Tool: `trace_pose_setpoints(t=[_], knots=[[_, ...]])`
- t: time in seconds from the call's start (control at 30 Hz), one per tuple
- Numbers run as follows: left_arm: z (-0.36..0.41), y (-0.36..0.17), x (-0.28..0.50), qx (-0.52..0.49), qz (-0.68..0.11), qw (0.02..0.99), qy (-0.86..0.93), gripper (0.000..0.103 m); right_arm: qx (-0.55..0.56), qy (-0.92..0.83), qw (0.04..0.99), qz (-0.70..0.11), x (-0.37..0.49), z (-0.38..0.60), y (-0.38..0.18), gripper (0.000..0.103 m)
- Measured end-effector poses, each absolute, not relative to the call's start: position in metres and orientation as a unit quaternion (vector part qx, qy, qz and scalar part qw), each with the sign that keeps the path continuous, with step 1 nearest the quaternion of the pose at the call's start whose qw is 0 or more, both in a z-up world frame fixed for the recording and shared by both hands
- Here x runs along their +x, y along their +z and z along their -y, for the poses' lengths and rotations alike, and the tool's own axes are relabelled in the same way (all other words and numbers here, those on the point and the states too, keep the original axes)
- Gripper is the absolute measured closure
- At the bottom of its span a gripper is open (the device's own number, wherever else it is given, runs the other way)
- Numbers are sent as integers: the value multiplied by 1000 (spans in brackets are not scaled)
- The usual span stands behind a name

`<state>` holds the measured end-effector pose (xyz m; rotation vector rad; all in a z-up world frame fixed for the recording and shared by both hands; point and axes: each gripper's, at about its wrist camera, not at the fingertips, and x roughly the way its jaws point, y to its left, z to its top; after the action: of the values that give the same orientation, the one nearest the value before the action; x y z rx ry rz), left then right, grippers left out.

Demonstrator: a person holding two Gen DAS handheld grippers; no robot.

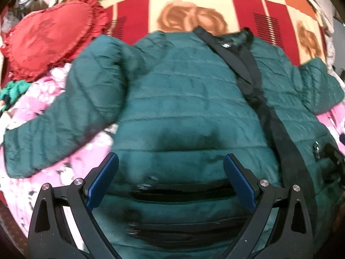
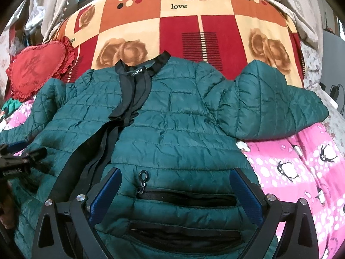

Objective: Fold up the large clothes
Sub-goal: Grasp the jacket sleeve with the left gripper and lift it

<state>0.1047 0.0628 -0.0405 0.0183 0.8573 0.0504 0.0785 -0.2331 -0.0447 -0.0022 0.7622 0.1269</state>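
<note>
Reads "HOLY" on the black neck label point(image 2: 135, 74) and "love" on the checked rose blanket point(image 2: 179, 6) beyond. Lies front-up ahead of both grippers: green quilted jacket point(image 2: 172, 112), collar far, hem near, long axis running straight away, sleeves out sideways. Spread wide over the hem pockets: left gripper point(image 1: 171, 168), right gripper point(image 2: 175, 182), gripping nothing.

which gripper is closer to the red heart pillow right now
Left. The left gripper hovers open over the green jacket's left pocket side, the side the heart pillow lies on. The right gripper is open over the opposite pocket, farther across the jacket.
</note>
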Motion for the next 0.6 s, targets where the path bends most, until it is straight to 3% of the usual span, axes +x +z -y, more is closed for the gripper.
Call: trace_pose_setpoints(t=[0.3,0.47,0.6], knots=[[-182,-1,90,-51,-394,910,120,5,11,65,930,-360,73,236,-39,3],[-257,-35,68,-83,-426,881,191,5,11,65,929,-365,74,235,-40,3],[-312,-68,45,-187,-454,847,202,5,-1,66,928,-367,74,231,-42,4]])
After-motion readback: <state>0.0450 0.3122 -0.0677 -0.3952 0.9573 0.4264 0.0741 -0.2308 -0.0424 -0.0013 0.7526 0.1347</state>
